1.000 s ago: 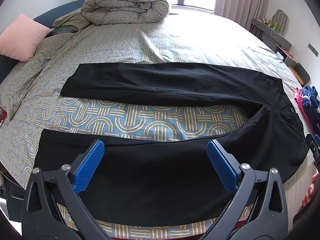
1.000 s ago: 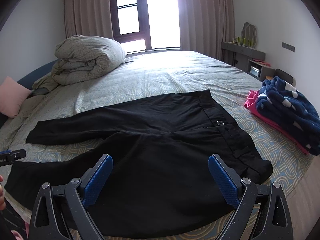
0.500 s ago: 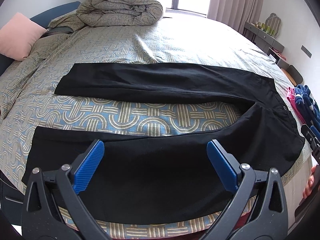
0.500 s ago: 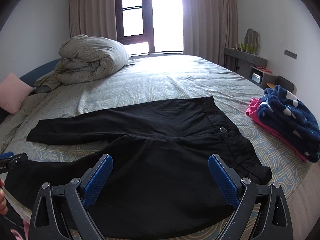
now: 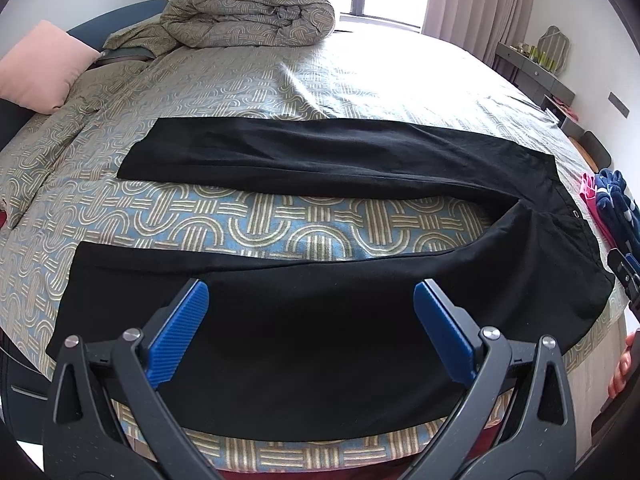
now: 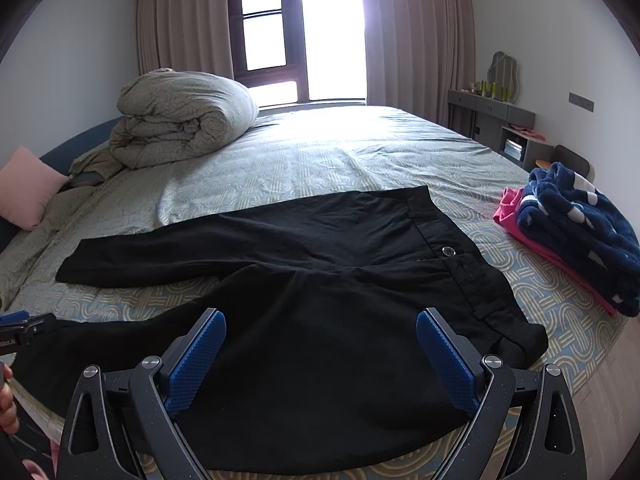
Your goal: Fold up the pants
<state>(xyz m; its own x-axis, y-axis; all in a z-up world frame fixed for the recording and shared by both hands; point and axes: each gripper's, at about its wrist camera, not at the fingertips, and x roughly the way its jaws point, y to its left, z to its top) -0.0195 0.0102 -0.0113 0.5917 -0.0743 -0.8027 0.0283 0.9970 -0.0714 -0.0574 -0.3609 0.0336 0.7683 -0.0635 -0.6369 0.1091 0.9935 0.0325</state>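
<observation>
Black pants (image 5: 320, 320) lie flat on the bed with both legs spread apart, hems to the left and waistband with a button (image 6: 449, 251) to the right. My left gripper (image 5: 312, 320) is open and empty, above the near leg close to the bed's front edge. My right gripper (image 6: 320, 352) is open and empty, above the seat and upper near leg of the pants (image 6: 304, 344). Each gripper shows at the edge of the other's view.
The patterned bedspread (image 5: 280, 80) covers a wide bed. A rolled duvet (image 5: 256, 4) and a pink pillow (image 5: 38, 68) lie at the far left. A folded blue and pink pile (image 6: 576, 232) sits right of the waistband. A dresser (image 6: 492, 120) stands by the right wall.
Both grippers have drawn back and up a little, so the pants look slightly smaller and farther off. The pants have not moved. Both grippers stay open.
</observation>
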